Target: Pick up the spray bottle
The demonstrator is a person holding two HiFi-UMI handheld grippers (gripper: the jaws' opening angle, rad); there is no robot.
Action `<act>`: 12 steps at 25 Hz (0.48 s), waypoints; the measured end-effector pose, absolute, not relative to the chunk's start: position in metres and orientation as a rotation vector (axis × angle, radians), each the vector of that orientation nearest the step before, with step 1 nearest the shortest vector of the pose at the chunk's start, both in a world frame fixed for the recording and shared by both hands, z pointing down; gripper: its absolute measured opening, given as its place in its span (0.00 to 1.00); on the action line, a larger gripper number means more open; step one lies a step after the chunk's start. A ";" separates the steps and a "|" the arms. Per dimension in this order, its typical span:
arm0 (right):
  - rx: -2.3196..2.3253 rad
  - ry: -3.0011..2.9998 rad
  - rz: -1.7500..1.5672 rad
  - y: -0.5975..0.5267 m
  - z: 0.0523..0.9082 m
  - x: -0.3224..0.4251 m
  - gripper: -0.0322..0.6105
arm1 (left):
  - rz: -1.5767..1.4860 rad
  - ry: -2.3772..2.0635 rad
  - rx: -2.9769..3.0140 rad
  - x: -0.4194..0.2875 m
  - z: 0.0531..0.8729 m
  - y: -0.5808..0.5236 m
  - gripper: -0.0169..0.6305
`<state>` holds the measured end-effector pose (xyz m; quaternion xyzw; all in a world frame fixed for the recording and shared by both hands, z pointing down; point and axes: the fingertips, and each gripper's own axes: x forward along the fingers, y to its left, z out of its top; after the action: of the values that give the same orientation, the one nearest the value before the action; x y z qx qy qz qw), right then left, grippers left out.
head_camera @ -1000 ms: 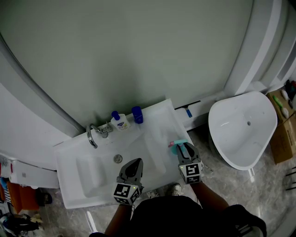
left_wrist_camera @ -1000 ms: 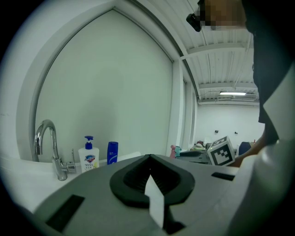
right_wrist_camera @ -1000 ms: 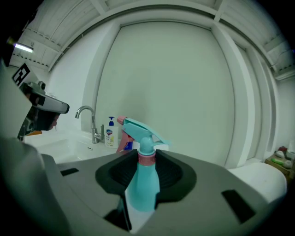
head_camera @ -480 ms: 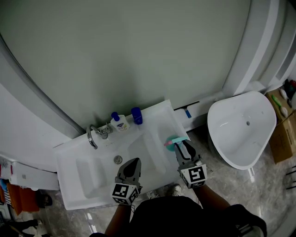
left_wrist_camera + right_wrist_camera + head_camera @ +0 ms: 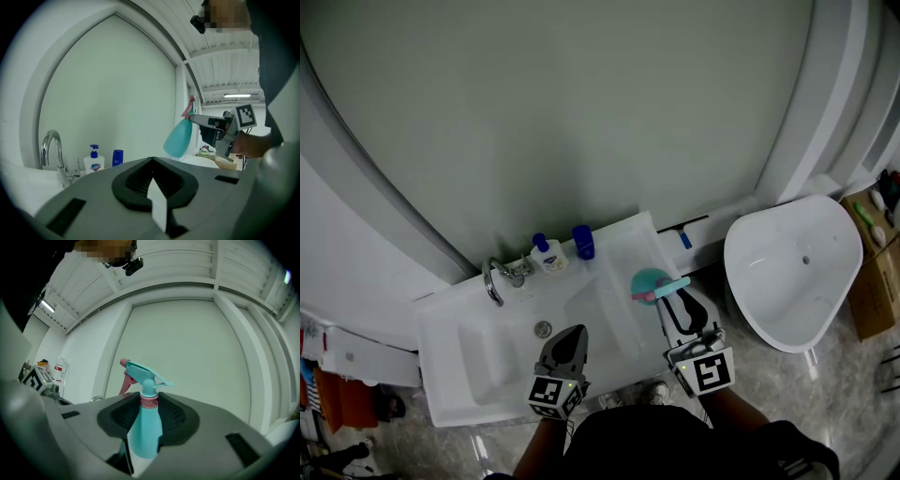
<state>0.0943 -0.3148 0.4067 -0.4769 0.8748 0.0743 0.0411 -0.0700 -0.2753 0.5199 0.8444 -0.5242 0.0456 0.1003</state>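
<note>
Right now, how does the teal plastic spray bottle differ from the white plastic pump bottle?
The teal spray bottle is clamped in the right gripper, in the air; the white pump bottle stands free on the white sink's back ledge by the tap. The spray bottle has a pink trigger, the pump bottle a blue pump. Both are small dispensing bottles.

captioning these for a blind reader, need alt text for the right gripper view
A teal spray bottle with a pink trigger is clamped upright between the jaws, in the middle of the view. Behind it rises a pale wall under a white arched frame.
</note>
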 end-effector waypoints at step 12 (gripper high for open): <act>-1.437 2.654 0.240 -0.316 0.391 0.087 0.24 | 0.103 -1.633 2.535 -0.077 0.490 -0.283 0.01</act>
<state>0.0865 -0.3157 0.3908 -0.4739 0.8752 0.0793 0.0570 -0.0770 -0.2827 0.4900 0.8385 -0.5402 0.0341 0.0623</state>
